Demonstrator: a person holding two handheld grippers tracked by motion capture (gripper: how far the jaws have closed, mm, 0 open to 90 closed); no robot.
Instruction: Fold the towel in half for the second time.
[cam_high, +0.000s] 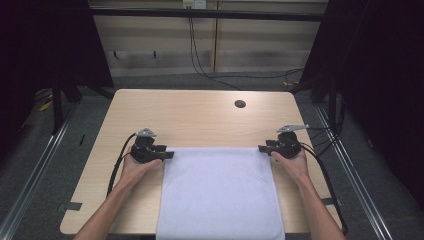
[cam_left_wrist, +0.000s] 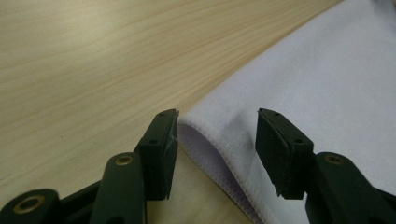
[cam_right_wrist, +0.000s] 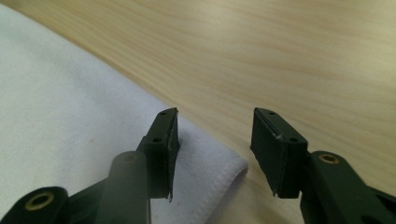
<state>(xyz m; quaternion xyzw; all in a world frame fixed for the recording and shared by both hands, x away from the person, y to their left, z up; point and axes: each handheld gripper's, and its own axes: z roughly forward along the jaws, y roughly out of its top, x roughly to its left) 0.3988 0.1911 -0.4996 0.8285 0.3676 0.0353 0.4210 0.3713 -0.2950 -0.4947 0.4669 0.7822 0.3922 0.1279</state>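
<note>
So I've got one white cloth (cam_high: 220, 192) lying flat on the tabletop (cam_high: 200, 117), near edge hanging off my side. Two claws, one at each far corner: left claw (cam_high: 167, 155) is released, corner sitting loose between its jaws; right claw (cam_high: 263, 148) is released too, straddling its corner. Further back there's one dark round hole (cam_high: 240, 104) in the wood.

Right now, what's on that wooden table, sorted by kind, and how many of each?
White cloth: 1, lying flat on the table
Hand-held black grippers: 2, the left gripper and the right gripper, each with open jaws at a far corner of the cloth
Total: 3
</note>
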